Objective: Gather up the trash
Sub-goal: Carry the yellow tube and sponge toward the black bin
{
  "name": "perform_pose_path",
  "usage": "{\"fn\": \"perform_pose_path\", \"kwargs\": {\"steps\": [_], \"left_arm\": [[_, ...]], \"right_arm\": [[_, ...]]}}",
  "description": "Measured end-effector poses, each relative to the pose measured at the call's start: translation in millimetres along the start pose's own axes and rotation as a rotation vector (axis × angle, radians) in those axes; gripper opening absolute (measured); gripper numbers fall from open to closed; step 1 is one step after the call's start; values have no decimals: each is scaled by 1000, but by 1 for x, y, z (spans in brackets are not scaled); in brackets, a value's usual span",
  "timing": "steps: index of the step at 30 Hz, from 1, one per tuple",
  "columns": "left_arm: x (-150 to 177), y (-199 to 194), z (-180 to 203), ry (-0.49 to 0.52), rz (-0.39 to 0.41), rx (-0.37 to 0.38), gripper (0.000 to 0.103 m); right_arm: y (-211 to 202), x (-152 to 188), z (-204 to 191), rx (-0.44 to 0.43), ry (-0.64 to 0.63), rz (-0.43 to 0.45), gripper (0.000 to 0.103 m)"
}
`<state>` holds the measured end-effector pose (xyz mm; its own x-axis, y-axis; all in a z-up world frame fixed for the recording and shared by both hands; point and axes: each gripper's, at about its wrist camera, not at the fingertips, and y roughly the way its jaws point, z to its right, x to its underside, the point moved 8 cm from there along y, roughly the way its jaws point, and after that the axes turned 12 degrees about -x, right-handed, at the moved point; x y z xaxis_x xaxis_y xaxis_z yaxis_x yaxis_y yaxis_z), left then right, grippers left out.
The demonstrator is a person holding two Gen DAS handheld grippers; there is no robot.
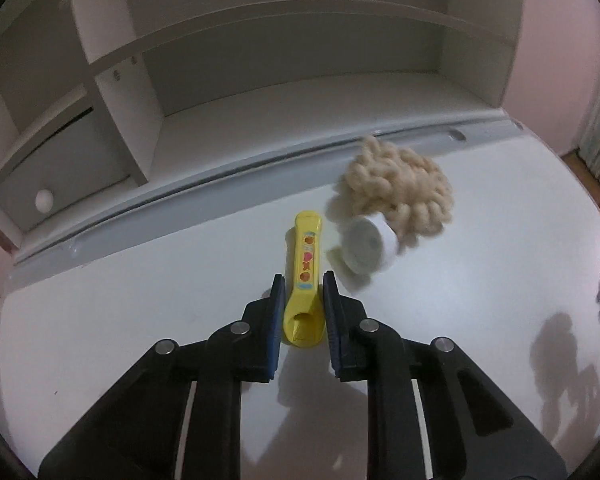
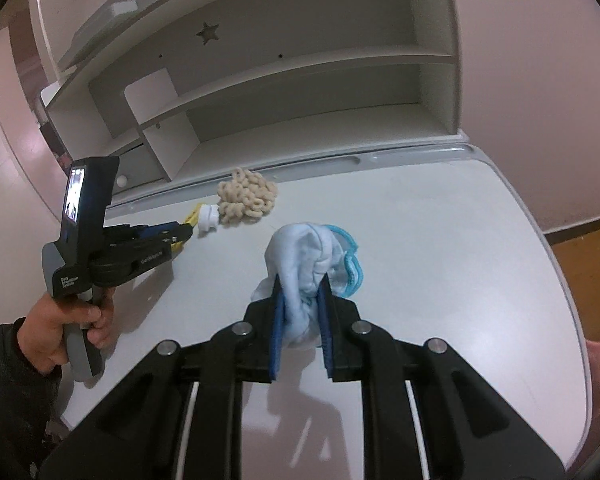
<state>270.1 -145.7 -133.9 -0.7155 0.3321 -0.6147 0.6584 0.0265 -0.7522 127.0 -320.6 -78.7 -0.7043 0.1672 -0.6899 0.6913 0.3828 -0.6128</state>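
Left tool (image 1: 303,280) clamps the yellow plastic tube (image 1: 306,276) beside the white tape roll (image 1: 367,249), right tool (image 2: 301,286) grips the pale-blue cloth (image 2: 306,256) nearby on the white table (image 2: 440,240); lift both straight, squeezing firmly.

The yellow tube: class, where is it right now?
In the left wrist view, the yellow tube lies on the white desk, between the left tongs, just left of the white roll.

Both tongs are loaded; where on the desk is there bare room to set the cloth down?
Bare desk lies right of the blue cloth, out to the rounded edge. Crowded: the far left, where yellow tube, white roll and beige yarn bundle cluster.
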Motion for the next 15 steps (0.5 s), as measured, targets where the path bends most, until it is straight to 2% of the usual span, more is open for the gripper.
{"fn": "perform_pose_path", "kwargs": {"steps": [5, 6, 7, 11, 13, 15], "left_arm": [[10, -42, 16, 36, 65, 5, 18], [11, -55, 20, 44, 85, 11, 1], [11, -64, 26, 51, 97, 13, 0], [10, -113, 55, 80, 170, 56, 0], [9, -125, 70, 97, 173, 85, 0], [12, -124, 70, 83, 162, 77, 0]], "right_arm": [[-43, 18, 19, 50, 36, 43, 16], [-57, 24, 28, 68, 51, 56, 16], [-70, 30, 36, 84, 64, 68, 16], [-123, 57, 72, 160, 123, 116, 16], [-153, 75, 91, 200, 162, 140, 16], [-177, 94, 105, 227, 198, 155, 16]]}}
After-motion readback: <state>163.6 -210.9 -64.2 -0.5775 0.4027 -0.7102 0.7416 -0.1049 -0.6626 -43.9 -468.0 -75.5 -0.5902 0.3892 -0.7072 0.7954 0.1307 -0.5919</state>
